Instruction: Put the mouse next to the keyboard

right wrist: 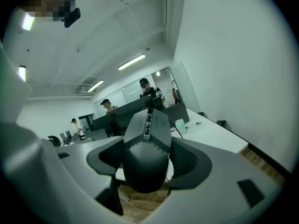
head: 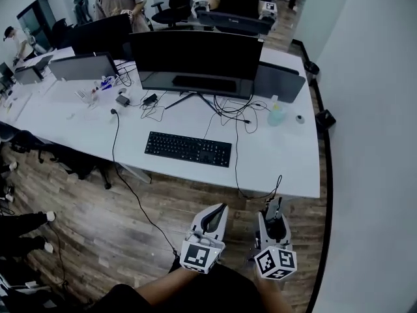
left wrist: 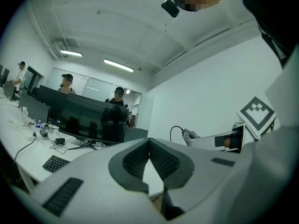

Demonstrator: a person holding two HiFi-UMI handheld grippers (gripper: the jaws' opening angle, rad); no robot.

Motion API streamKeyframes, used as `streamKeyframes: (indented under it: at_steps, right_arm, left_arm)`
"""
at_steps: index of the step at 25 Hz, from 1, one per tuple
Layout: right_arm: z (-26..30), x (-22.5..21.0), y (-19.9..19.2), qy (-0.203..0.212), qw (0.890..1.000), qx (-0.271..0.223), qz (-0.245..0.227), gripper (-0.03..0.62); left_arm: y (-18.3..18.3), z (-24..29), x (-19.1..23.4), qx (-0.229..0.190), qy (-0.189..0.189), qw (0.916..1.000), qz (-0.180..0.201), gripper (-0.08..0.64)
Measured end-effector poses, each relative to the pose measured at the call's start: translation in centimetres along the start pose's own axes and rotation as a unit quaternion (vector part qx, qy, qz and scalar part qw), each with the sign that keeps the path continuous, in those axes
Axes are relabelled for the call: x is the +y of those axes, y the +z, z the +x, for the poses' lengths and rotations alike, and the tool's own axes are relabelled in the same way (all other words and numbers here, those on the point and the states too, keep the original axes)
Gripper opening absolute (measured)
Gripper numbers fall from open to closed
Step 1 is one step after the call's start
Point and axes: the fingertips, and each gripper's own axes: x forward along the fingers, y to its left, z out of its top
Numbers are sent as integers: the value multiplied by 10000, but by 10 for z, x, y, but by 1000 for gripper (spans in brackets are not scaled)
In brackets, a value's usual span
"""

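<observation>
A black mouse (right wrist: 145, 153) sits clamped between the jaws of my right gripper (right wrist: 148, 160), its cable running up toward the desk. In the head view that gripper (head: 274, 230) hangs over the wooden floor, just in front of the white desk (head: 287, 168), with the mouse (head: 275, 227) dark between its fingers. The black keyboard (head: 187, 149) lies on the desk ahead and to the left, in front of the wide monitor (head: 195, 60). My left gripper (head: 214, 219) is beside the right one, shut with nothing in it; its pads (left wrist: 161, 160) meet at the tip.
Cables (head: 234, 113) trail over the desk behind the keyboard and one drops off the front edge. A pale green bottle (head: 276, 114) stands at the right rear. More monitors, chairs and people are at the far left and back. A white wall runs along the right.
</observation>
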Motion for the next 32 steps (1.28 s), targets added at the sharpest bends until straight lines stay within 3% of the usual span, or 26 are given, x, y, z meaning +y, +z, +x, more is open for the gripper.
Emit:
streamKeyframes:
  at_steps: [15,26,32]
  right_arm:
    - [105,-15,12,-798,9965,159,205,307]
    - [166,-49,-14,-959,9942,485,-12,307]
    - [204,-71,-42,-872,9918,917,-178,307]
  left_arm:
    - [11,111,61,212,-810,9963,168,7]
    - [-13,154,81,373,-744,9964,132,6]
    - [-26,181,90,568,-554,9968,130,6]
